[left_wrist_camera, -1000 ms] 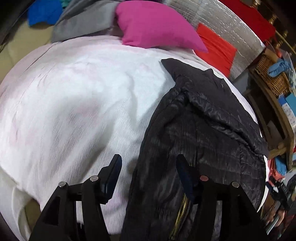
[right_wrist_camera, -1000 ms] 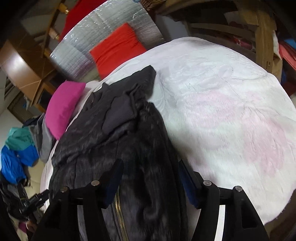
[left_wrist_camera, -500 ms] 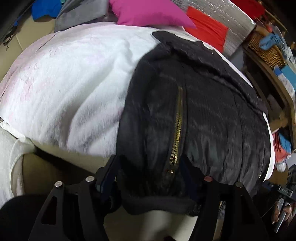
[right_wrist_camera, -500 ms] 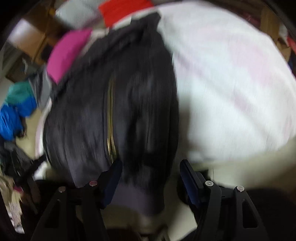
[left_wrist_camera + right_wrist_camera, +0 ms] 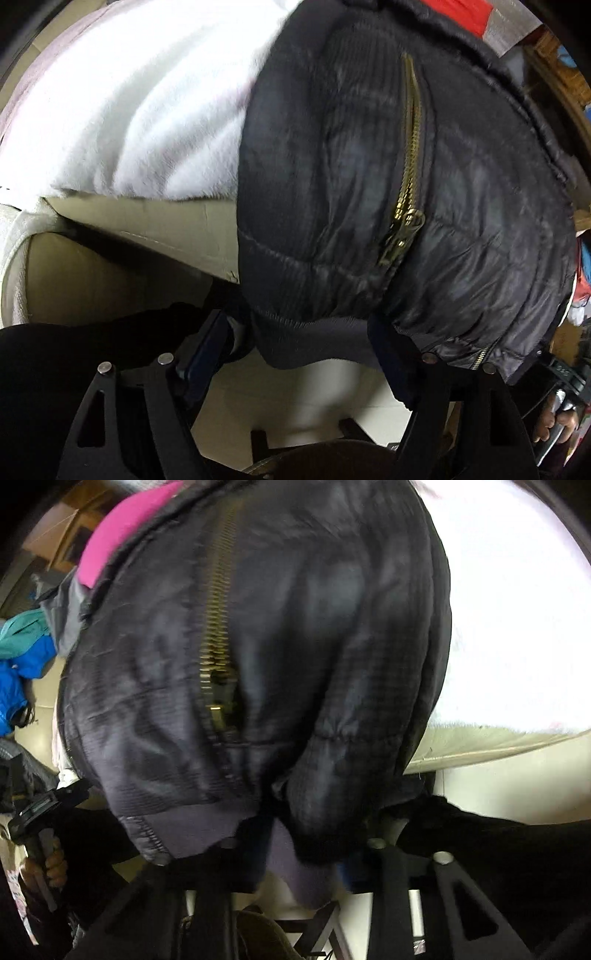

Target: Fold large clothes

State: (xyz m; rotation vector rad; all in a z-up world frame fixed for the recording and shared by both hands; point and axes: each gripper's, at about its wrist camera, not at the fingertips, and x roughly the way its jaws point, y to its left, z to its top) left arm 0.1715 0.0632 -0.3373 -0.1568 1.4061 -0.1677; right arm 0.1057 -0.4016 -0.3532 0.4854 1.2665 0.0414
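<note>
the black puffer jacket (image 5: 424, 192) hangs over the near edge of the bed (image 5: 140, 110). the left gripper (image 5: 295, 354) gapes wide around its hem, not yet pinching; next it should close. the right gripper (image 5: 295, 853) is half buried in blurred hem, grip unclear.

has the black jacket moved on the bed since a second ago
Yes. The black puffer jacket has slid toward the near edge of the white bedspread; its hem now hangs over the edge, between the left gripper fingers.
</note>
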